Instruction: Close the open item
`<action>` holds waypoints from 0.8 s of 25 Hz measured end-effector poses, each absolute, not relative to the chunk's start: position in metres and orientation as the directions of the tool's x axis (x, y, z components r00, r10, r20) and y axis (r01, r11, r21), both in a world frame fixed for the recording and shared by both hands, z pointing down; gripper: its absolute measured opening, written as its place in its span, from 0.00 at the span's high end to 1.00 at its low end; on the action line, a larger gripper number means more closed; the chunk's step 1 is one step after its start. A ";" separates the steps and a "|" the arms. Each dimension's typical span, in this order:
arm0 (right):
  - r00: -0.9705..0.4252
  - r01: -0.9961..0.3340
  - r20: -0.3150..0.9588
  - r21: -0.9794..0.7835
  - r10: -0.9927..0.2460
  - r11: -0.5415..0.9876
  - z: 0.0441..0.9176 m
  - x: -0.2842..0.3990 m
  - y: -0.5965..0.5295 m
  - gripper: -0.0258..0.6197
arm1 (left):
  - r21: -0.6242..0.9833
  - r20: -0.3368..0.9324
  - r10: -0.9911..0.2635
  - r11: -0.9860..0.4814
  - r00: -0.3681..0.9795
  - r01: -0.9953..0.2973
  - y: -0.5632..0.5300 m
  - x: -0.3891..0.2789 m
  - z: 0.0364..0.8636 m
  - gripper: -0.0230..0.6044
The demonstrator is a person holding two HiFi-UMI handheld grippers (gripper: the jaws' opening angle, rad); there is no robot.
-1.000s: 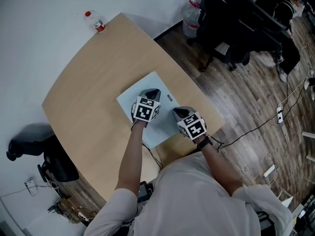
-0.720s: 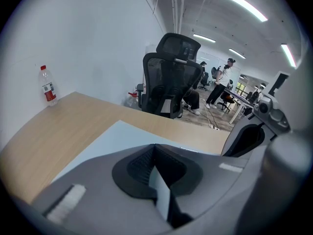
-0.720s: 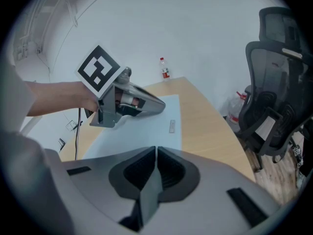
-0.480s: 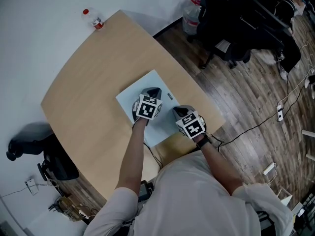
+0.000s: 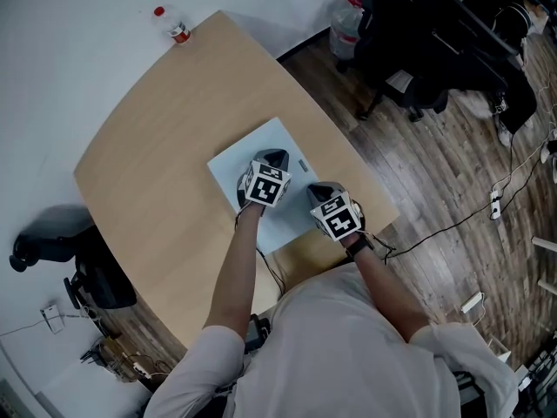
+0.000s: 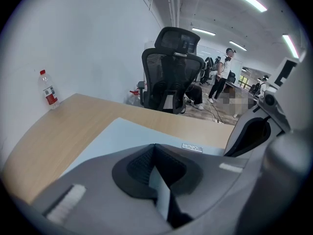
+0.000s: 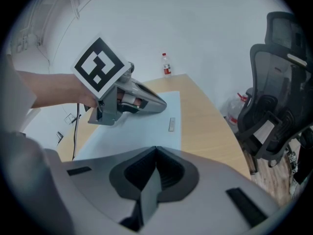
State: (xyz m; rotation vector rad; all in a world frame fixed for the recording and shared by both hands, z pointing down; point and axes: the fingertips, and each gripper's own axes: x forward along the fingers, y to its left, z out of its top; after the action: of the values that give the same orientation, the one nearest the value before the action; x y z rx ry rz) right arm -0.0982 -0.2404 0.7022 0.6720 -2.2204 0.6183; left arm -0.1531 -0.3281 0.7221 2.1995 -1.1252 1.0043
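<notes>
Nearest, holding the right tongs [image 7: 156, 149] clenched on nothing, just over the near part of the item [image 5: 259, 144], a pale flat slab lying on the bench [image 5: 148, 155] close to its near edge. Holding the left tongs [image 6: 154, 146] clenched too, empty, low over the middle of the slab. Looks shut already, or very nearly; finds no raised lid in any view. Shows a small label [image 7: 171, 124] toward the far edge.

Could go wrong from here by bearing down with hard tips on a thin lid and marking it. Could also shove the slab off-centre and slide it toward the near bench edge, with little bench to spare there. Could count the job done over a leftover hinge gap, too thin to spot from these angles.

Cannot tell whether either pair of tips touches the slab. Cannot find the hinge or the front lip, covered by the tongs in the head view. Cannot read the label. Farther off, a bottle [image 5: 174, 26] at the far bench corner, well apart; beyond it, a chair [image 6: 172, 77].
</notes>
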 end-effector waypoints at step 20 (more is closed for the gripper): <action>-0.631 -0.640 0.688 -0.201 -0.358 0.742 0.662 -0.093 -0.249 0.94 | 0.038 0.699 -0.633 -0.432 0.333 -0.901 -0.319 -0.176 0.669 0.95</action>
State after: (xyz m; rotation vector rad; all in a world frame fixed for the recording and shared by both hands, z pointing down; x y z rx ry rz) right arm -0.0928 -0.2487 0.6624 0.7480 -2.3015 0.5752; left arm -0.1763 -0.3193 0.6693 2.1818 -1.3498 0.8601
